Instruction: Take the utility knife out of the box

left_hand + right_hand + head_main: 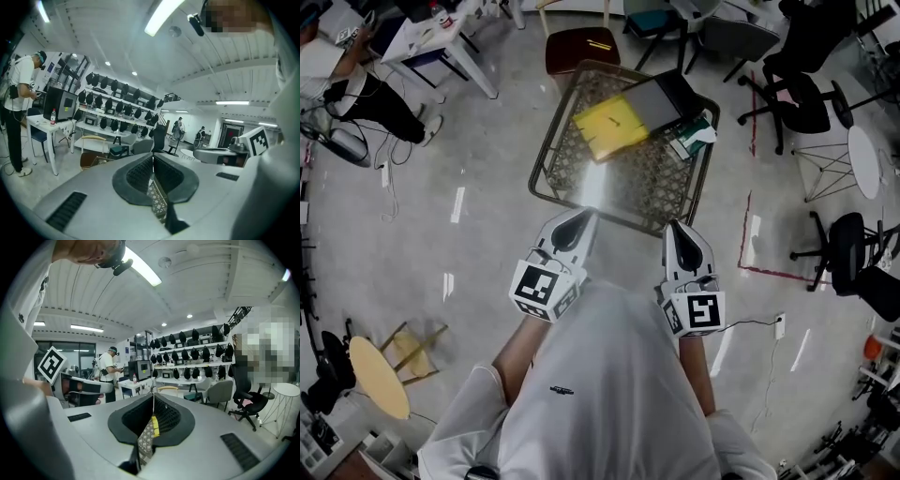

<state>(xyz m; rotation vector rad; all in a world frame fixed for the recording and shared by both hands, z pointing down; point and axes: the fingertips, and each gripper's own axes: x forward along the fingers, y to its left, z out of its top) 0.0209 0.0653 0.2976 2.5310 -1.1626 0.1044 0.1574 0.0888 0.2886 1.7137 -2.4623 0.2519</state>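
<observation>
A low table (546, 161) with a woven top under glass stands ahead on the floor. On it lie a flat yellow box (611, 127), a black box (661, 98) behind that, and a green-and-white packet (692, 139). No utility knife shows. My left gripper (581, 217) and right gripper (675, 228) are held side by side short of the table's near edge, both shut and empty. In the left gripper view the jaws (153, 158) meet over a strip of woven top. In the right gripper view the jaws (153, 397) meet over a sliver of the yellow box (154, 425).
A dark red stool (581, 47) stands beyond the table. Black office chairs (797, 98) and a small white round table (865, 159) are at the right. A person (337, 84) stands by a white desk (441, 42) at the far left. Red tape (750, 216) marks the floor.
</observation>
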